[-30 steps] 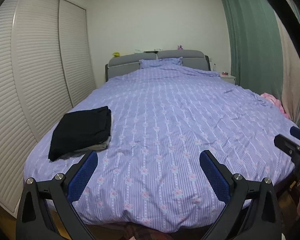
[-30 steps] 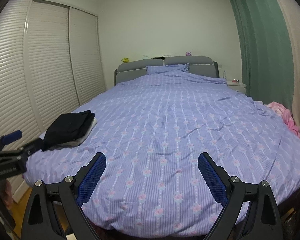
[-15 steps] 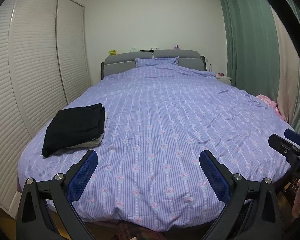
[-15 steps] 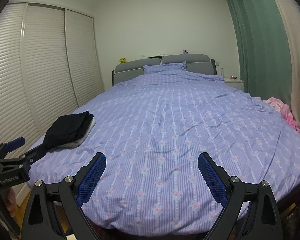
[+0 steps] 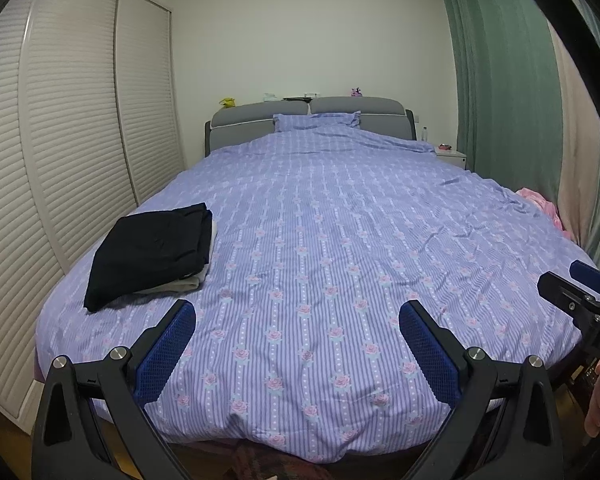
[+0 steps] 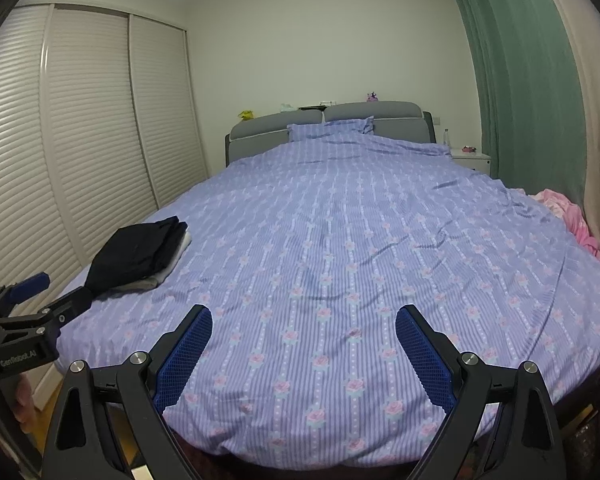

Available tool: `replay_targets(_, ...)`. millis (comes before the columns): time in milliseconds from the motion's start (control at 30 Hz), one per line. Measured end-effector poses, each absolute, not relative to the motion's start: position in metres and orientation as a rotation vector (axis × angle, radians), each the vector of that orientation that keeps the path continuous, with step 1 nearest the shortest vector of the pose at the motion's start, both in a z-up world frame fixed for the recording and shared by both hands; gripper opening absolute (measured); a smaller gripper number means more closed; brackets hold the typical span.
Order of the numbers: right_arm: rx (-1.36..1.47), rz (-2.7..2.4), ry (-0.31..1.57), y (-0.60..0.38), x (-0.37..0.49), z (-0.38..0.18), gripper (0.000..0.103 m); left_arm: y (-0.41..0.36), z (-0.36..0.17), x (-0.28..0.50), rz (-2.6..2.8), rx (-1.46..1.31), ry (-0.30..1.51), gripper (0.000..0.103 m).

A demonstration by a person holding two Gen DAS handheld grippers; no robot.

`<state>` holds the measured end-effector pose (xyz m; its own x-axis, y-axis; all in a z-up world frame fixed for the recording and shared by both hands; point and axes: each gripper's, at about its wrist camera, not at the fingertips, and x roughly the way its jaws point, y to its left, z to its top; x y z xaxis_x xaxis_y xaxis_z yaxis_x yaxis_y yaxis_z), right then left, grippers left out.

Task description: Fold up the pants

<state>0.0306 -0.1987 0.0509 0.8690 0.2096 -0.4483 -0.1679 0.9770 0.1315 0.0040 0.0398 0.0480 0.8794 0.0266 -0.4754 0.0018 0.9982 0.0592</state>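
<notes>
The pale garment (image 5: 182, 285) under the black pants (image 5: 152, 250) was mostly hidden. The pink cloth (image 6: 576, 220) ran behind the duvet's (image 6: 340, 264) edge. Headboard trinkets (image 5: 229, 101) were too small to identify.

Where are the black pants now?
The folded black pants lie in both views on the left side of the bed, near the closet doors.

The bed (image 5: 332, 248) had a purple cover with stripes and pink flowers. Folded black pants (image 5: 152, 250) sat on a pale folded cloth (image 5: 184, 285) near its left edge. A purple pillow (image 5: 316, 121) lay at the far end.
</notes>
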Motion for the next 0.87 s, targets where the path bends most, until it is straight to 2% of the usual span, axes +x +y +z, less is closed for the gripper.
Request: replay_targets(867,0.081,0.196,0.494,-0.1951,0.0331,0.0446,0.094,0.0393,0.0424,0.0074,0.035,0.068,0.508,0.103)
